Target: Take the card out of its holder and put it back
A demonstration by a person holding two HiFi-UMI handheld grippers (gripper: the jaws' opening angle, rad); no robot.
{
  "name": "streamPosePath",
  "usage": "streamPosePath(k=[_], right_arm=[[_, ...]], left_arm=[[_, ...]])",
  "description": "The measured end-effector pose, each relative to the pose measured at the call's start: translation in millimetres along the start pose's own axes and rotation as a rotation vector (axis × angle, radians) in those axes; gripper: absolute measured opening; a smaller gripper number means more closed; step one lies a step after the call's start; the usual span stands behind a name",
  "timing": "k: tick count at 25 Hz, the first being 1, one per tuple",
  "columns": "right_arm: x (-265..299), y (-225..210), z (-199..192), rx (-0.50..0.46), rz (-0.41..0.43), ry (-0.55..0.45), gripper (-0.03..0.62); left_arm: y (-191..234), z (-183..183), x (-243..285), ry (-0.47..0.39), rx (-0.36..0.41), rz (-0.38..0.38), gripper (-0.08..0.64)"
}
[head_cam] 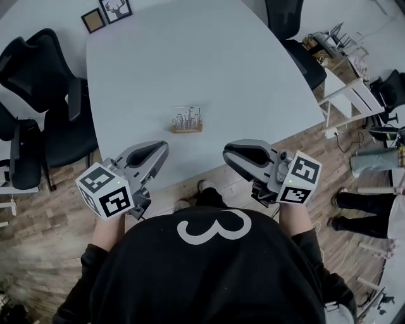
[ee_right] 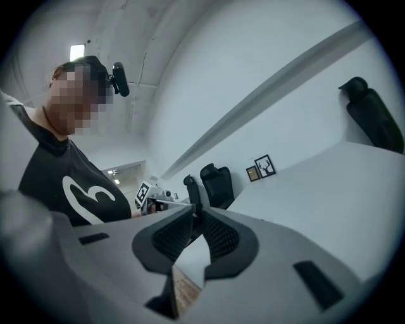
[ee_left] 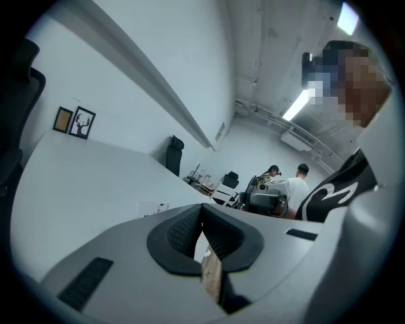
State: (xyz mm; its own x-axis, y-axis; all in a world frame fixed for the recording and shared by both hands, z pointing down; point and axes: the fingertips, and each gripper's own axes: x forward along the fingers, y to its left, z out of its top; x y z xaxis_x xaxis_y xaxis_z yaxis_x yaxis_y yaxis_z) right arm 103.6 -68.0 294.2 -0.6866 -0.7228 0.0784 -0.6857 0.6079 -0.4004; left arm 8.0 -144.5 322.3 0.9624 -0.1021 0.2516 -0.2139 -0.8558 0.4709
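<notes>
**A:** It's an office with a wood-plank floor, and a large pale grey rounded table [head_cam: 190,57] fills the middle of it. Where are the tools?

**B:** Nearest of all, level with the table's near edge, one on either side of the person's chest. The left gripper [head_cam: 162,150] is grey plastic with black ribbed pads. Its jaws meet at the tips with nothing in them. The right gripper [head_cam: 229,154], its twin, is parted by only a slit and is also empty.

**A:** And the card?

**B:** It's farther out, about the middle of the table and well apart from both tools. It's a pale card with dark print [head_cam: 187,116], standing upright in its small wooden block holder [head_cam: 187,127]. As I judge it, nothing has been taken out yet.

**A:** What worries you?

**B:** The jaws, first. If they arrive that narrow, the tips will shove the card's edge rather than straddle it. The block looks light enough to slide or topple. Pulling with one tool alone could lift holder and card together, so the other should pin the wood. A thin card may also bend, or slip from the pads if it's pinched at a corner.

**A:** Anything beyond?

**B:** Black swivel chairs [head_cam: 28,66] stand at the left and far right. Two framed pictures [head_cam: 116,9] sit past the table's far-left corner. All of it is out of the way.
</notes>
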Motion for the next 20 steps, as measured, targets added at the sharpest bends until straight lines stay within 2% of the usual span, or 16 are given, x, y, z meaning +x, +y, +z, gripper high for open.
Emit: streamPosePath(k=[5,12,20], right_arm=[[12.5,-36.5,3.7,0.003,0.094,0.026,0.067],[38.6,-94.0,-14.7,-0.126,0.082,0.163,0.095],[72.6,-141.2,-38.9,-0.171,0.122,0.239,0.107]], left_arm=[[12.5,4.6,9.0,-0.01,-0.016,0.113,0.012],[30.7,-0.5,13.5,-0.051,-0.08,0.258,0.012],[49.0,-10.2,3.7,-0.087,-0.123,0.361,0.012]])
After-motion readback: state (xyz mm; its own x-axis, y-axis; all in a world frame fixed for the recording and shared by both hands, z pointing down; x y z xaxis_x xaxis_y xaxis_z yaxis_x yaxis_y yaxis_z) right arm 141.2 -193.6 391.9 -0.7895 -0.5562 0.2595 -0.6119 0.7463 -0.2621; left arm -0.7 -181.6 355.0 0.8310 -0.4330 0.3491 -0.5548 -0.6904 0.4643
